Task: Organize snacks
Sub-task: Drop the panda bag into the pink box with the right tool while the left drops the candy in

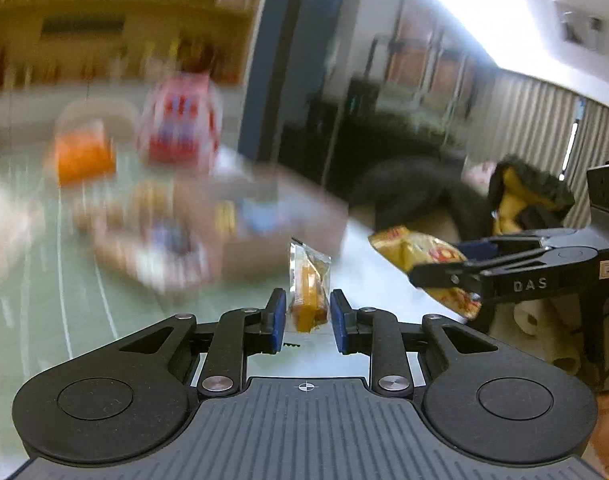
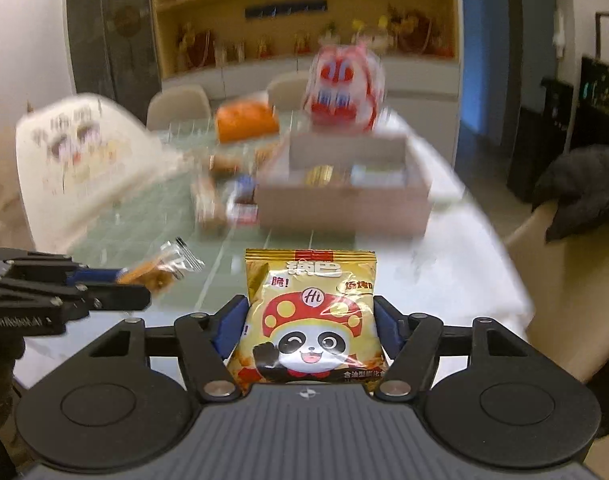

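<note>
Above the table (image 2: pixel 444 280), I had the right gripper (image 2: pixel 308 328) clamped on a light, crushable snack bag (image 2: pixel 310 316) at its sides, the left gripper (image 1: pixel 307 316) pinching a small wrapped pastry (image 1: pixel 308 288).

Pale green table (image 2: pixel 152 216) w/ cardboard box (image 2: pixel 344 208), orange pack (image 2: pixel 246 122), loose snacks (image 2: pixel 224 196) — blurred.

each wrist camera looks forward, slightly down, along its own gripper's fingers over a table (image 2: pixel 444 280). both views share the cardboard box (image 2: pixel 344 208), and each sees the other gripper beside it.
</note>
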Available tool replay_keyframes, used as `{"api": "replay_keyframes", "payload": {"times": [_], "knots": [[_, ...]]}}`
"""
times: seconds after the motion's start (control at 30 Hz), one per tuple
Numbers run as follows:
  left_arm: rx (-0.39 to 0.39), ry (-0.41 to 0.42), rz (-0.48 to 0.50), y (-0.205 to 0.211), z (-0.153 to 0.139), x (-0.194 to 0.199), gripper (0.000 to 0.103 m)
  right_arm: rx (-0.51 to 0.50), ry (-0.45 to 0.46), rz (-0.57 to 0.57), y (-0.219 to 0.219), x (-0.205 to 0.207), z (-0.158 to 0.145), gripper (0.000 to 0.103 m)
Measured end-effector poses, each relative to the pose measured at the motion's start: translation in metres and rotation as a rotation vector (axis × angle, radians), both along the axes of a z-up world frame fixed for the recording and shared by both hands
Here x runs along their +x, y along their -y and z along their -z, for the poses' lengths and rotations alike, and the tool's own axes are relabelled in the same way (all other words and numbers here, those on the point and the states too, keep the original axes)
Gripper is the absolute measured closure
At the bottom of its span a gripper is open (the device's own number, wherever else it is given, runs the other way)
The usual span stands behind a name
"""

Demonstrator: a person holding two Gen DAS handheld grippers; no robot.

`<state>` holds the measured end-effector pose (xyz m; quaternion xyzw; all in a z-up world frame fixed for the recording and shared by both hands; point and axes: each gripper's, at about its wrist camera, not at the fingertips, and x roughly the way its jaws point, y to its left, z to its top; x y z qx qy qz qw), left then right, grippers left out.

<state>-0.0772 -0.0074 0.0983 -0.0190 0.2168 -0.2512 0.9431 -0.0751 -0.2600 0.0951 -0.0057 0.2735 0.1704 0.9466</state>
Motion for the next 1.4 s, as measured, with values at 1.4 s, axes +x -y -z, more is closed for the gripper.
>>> {"api": "replay_keyframes", "payload": {"times": [1.4], "knots": [[-0.433, -0.35, -0.431, -0.203, 0.074, 0.179, 0.074, 0.007, -0.433, -0.013, -0.212, 0.293, 0.003, 0.023]]}}
